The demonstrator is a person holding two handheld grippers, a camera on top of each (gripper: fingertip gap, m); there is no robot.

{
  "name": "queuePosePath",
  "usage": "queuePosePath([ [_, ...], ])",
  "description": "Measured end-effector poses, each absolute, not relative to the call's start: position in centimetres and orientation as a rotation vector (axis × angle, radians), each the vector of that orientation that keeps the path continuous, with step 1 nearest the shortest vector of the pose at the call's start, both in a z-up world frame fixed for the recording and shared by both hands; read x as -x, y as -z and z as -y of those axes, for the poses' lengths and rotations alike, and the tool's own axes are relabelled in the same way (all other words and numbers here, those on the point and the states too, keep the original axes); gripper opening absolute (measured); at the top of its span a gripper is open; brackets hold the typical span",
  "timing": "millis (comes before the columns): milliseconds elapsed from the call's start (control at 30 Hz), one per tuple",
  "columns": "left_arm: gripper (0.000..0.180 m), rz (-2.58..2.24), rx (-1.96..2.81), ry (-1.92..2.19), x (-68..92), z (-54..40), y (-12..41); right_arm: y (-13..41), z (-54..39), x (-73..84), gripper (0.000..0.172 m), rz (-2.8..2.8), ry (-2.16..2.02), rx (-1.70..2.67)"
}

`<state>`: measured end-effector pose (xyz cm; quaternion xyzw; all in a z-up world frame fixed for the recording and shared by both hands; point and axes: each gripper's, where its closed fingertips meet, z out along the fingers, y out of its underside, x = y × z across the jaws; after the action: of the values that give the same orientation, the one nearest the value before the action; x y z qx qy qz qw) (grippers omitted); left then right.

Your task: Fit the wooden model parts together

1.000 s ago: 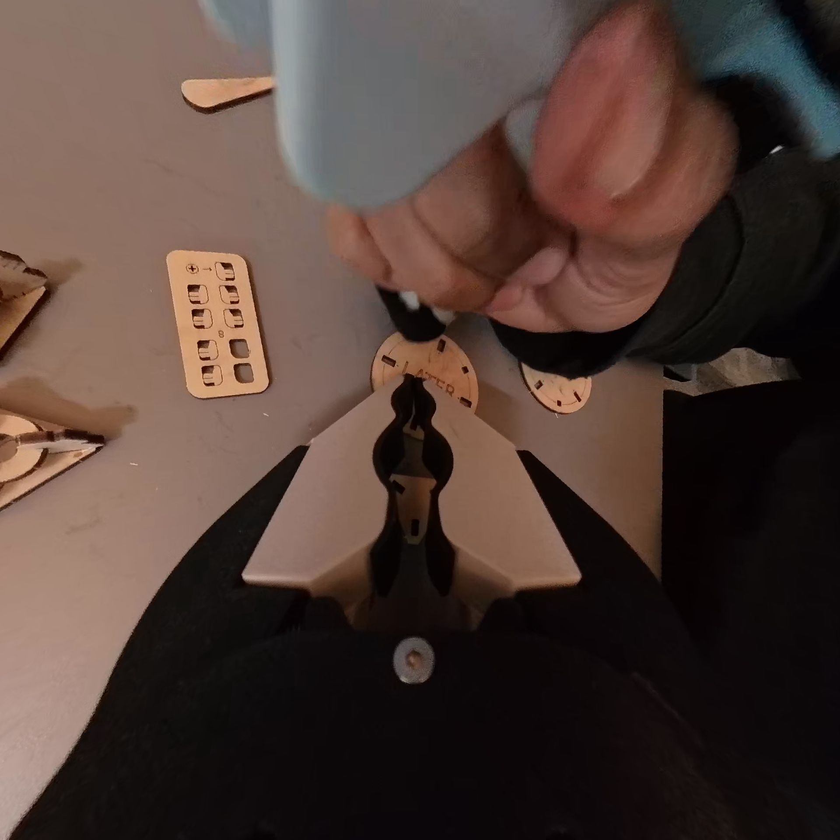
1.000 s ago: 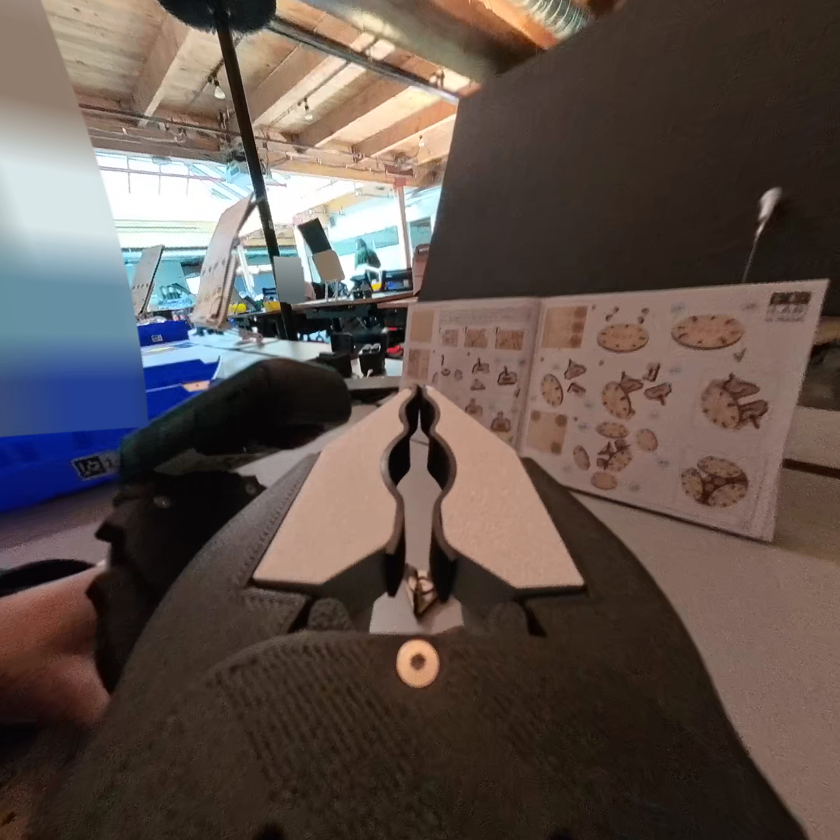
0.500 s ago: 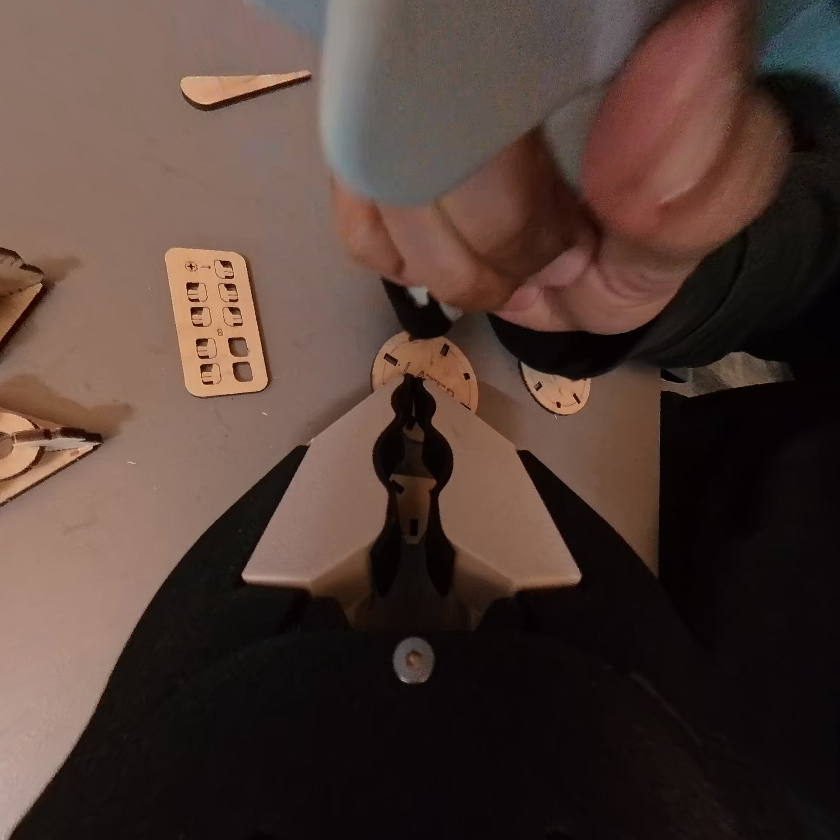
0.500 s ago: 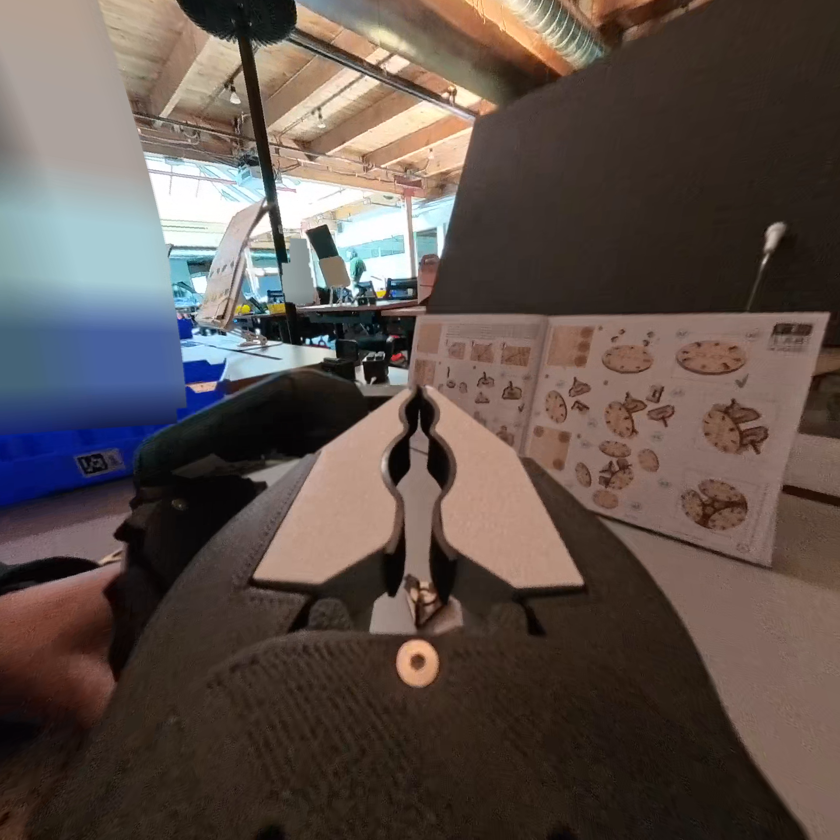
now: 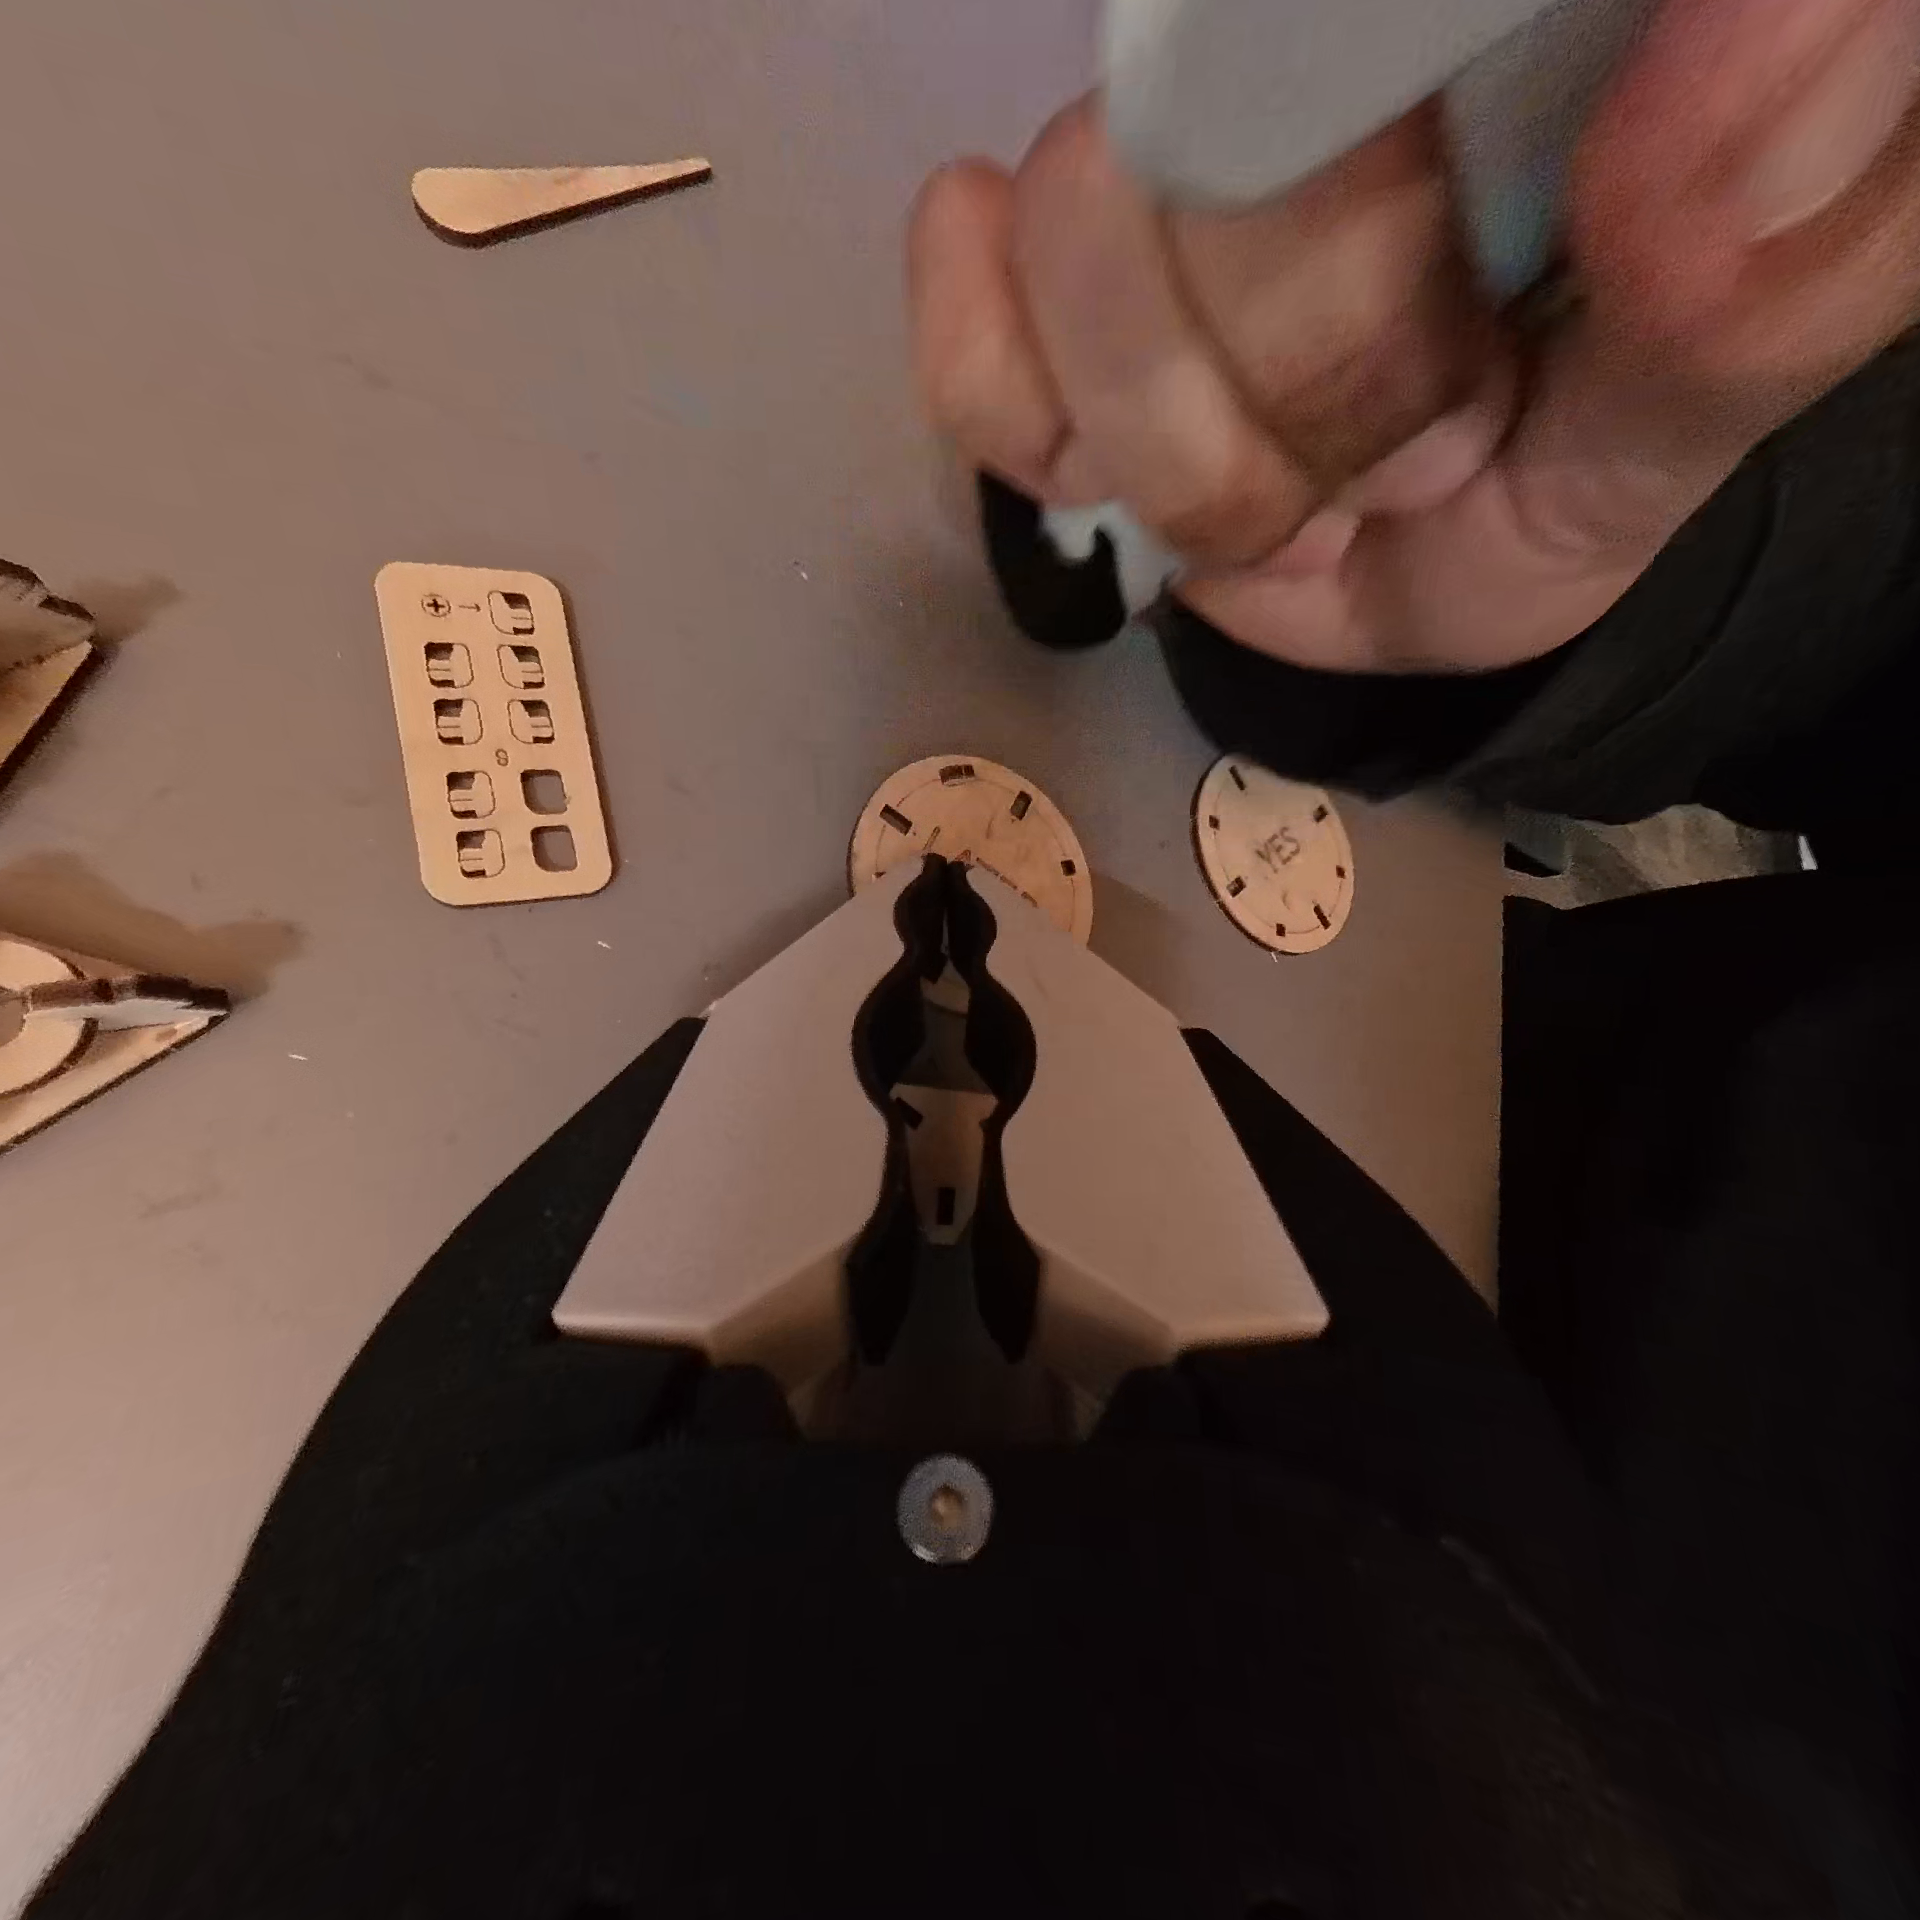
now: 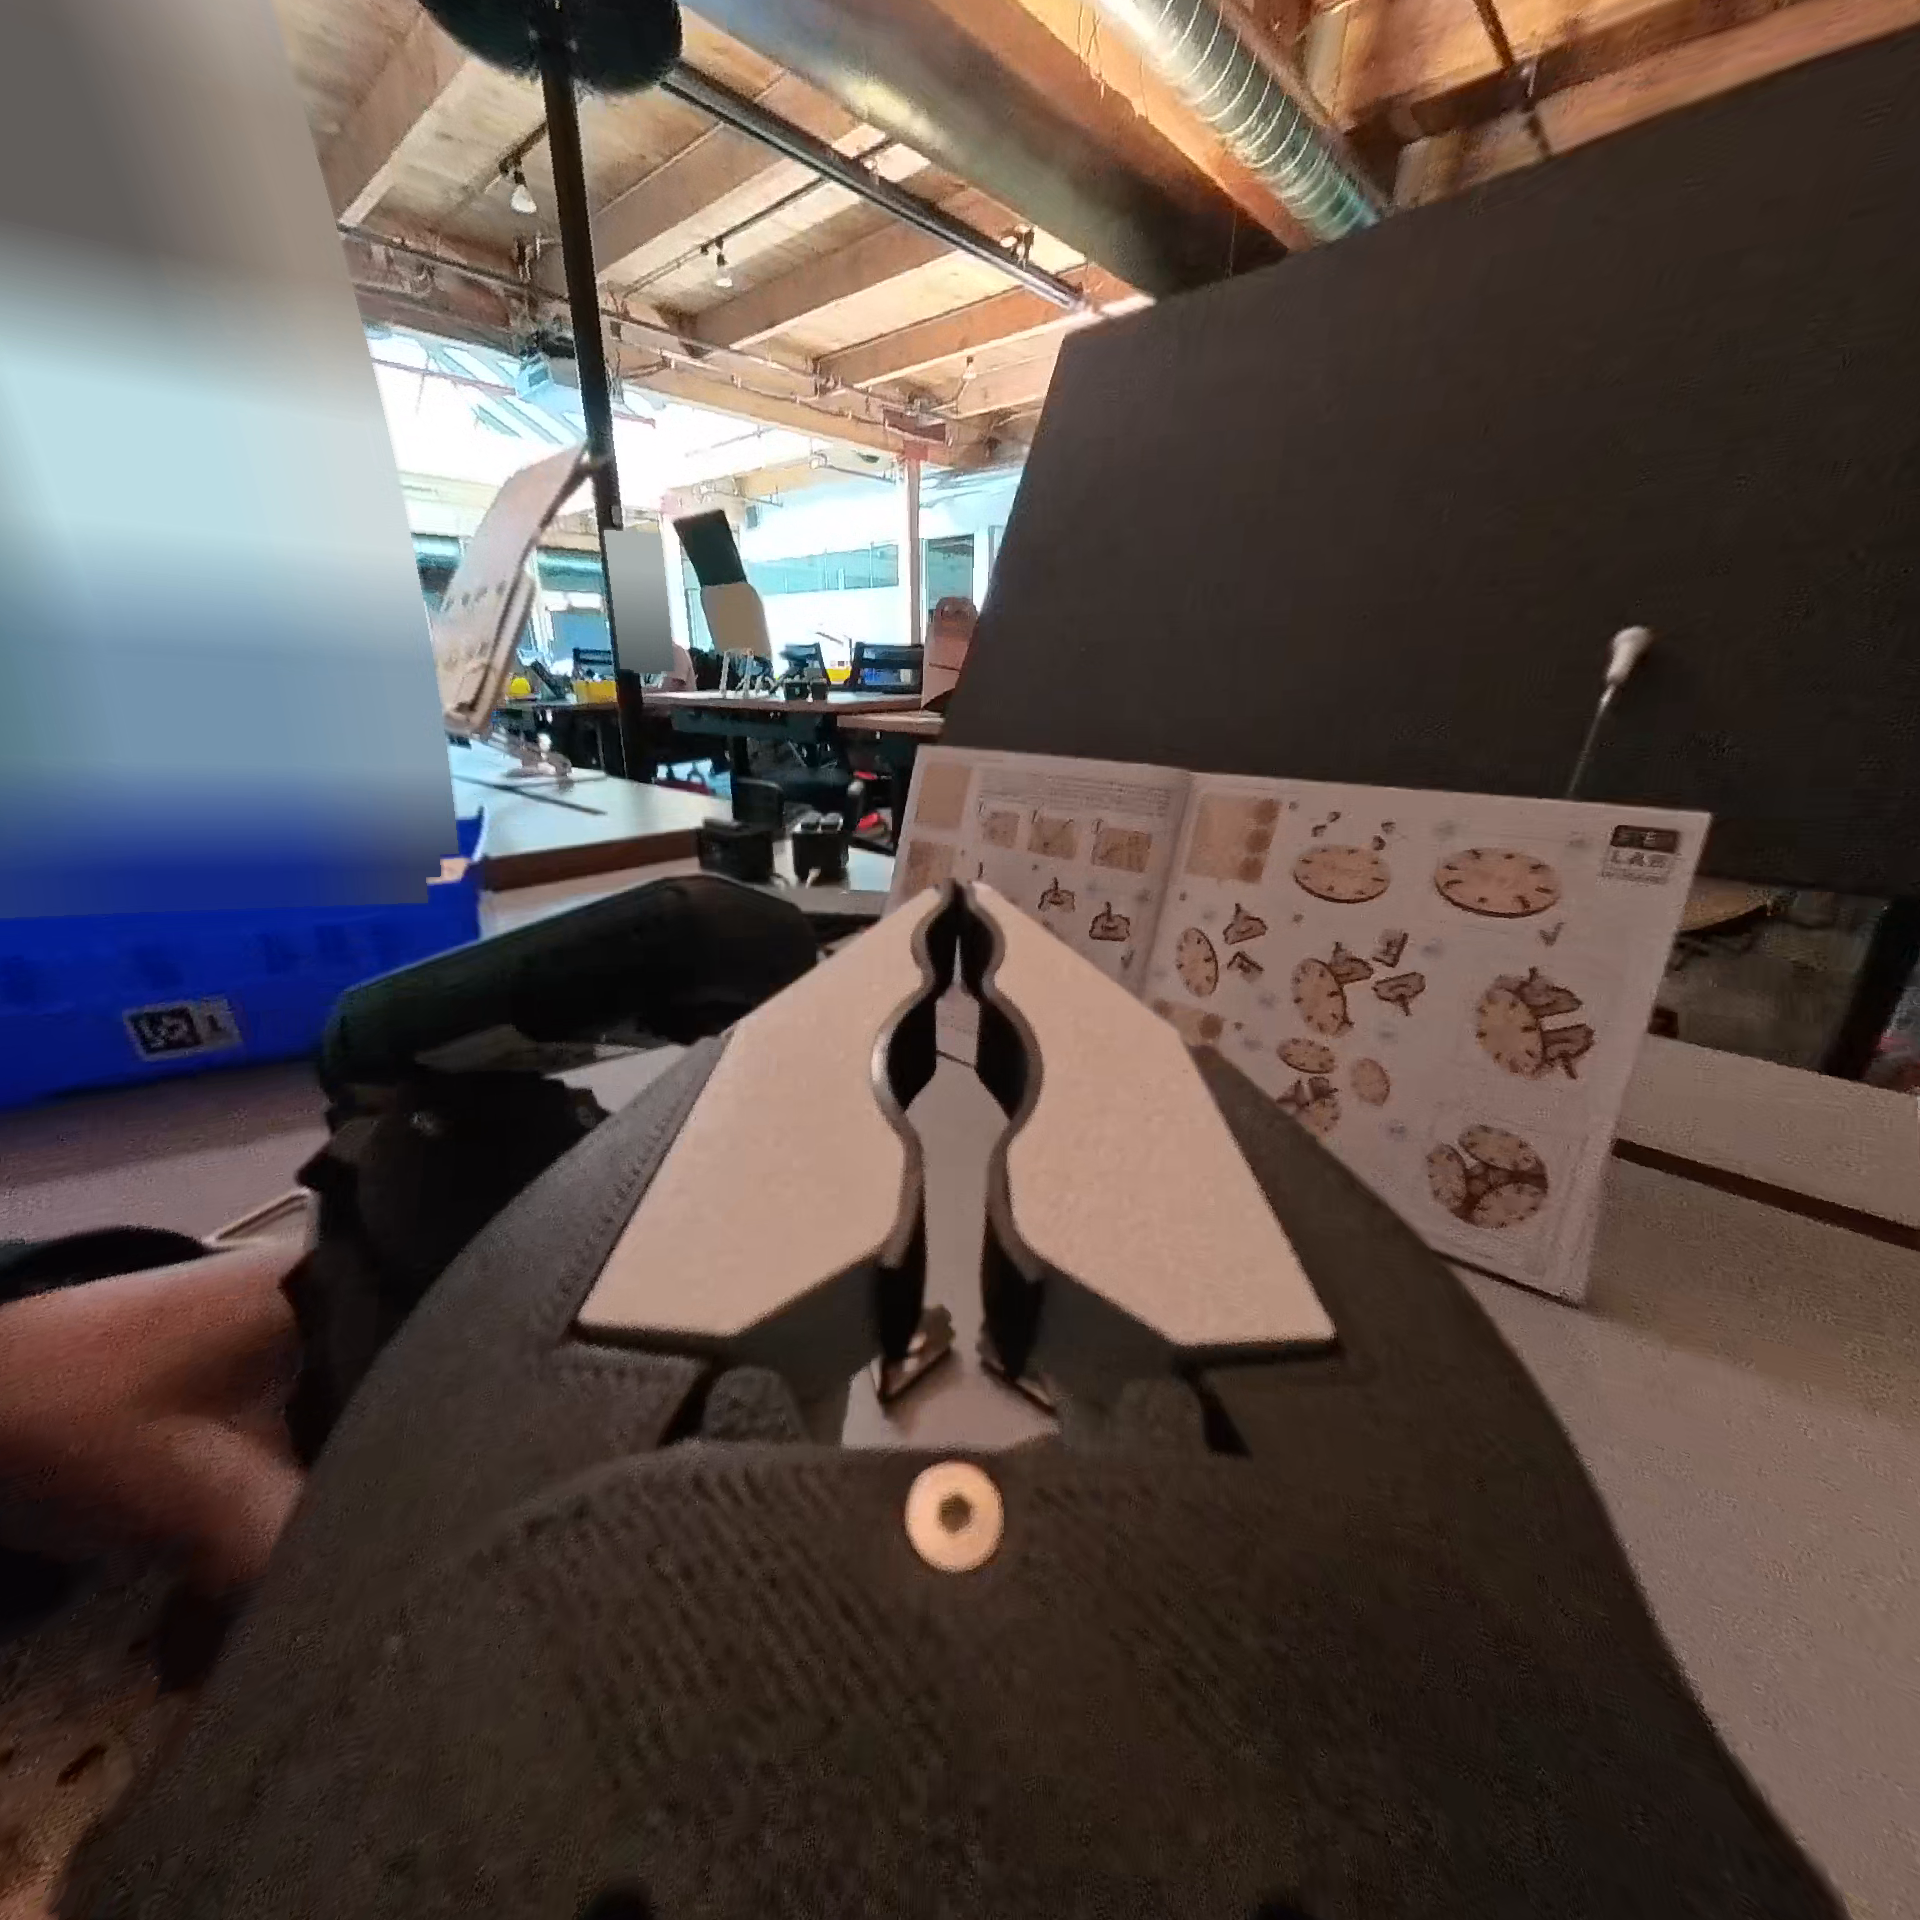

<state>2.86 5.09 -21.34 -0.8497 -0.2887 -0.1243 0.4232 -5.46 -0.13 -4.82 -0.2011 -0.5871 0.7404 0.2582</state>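
My left gripper [image 5: 943, 862] points down at the grey tabletop [image 5: 260, 343], jaws closed tip to tip with nothing between them. Its tips sit over the near edge of a round, slotted, light plywood disc [image 5: 997, 821] lying flat on the tabletop; whether they touch it I cannot tell. A second round plywood disc with slots around its rim [image 5: 1276, 854] lies just to the right, apart from the first. To the left lies a rectangular plywood card with rounded cut-outs [image 5: 494, 736], and farther up a teardrop-shaped plywood piece [image 5: 540, 197]. Partly built plywood assemblies [image 5: 62, 1029] sit at the left edge. Above the discs, a hand [image 5: 1299, 374] grips a blurred pale blue-grey handle.

My right gripper [image 6: 961, 899] is held nearly level above the tabletop, jaws closed with nothing held. Beyond it, an open white instruction booklet with pictures of wooden parts [image 6: 1351, 987] stands against a dark panel [image 6: 1455, 520]. To its left are the black body of the other gripper [image 6: 561, 977] and a blue bin [image 6: 239, 977].
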Motion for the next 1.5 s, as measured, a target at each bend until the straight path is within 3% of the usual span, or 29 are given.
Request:
queuePosePath([
  [167, 0.0, 0.719, 2.131, 0.301, -2.9, -5.1, 21.3, 11.5, -1.8, 4.1, 0.003, 2.109, -1.605, 0.535],
  [300, 0.0, 0.717, 2.134, 0.294, -2.9, -5.1, 21.3, 16.7, -4.3, 0.8, 0.034, 2.416, -1.413, 0.634],
  [433, 0.0, 0.723, 2.128, 0.309, -2.9, -5.1, 21.3, 19.9, -5.9, -1.8, 0.034, 2.523, -1.195, 0.653],
  [533, 0.0, 0.722, 2.129, 0.306, -2.9, -5.1, 21.3, 20.4, -5.4, -2.7, 0.026, 2.512, -1.224, 0.65],
  [833, 0.0, 0.74, 2.111, 0.347, -2.8, -5.1, 21.3, 20.8, -5.0, -2.6, 0.031, 2.537, -1.203, 0.669],
  [900, 0.0, 0.745, 2.106, 0.359, -2.8, -5.1, 21.3, 21.0, -4.9, -2.8, 0.041, 2.559, -1.205, 0.673],
  [967, 0.0, 0.754, 2.094, 0.393, -2.9, -5.2, 21.3, 21.4, -4.5, -3.5, 0.062, 2.627, -1.21, 0.675],
  [1100, 0.0, 0.763, 2.081, 0.426, -2.9, -5.2, 21.3, 21.5, -4.6, -3.3, 0.07, 2.606, -1.185, 0.674],
  [1500, 0.001, 0.739, 1.899, 0.476, -2.3, -4.8, 18.2, 20.4, -4.6, -3.4, 0.056, 2.542, -1.253, 0.635],
])
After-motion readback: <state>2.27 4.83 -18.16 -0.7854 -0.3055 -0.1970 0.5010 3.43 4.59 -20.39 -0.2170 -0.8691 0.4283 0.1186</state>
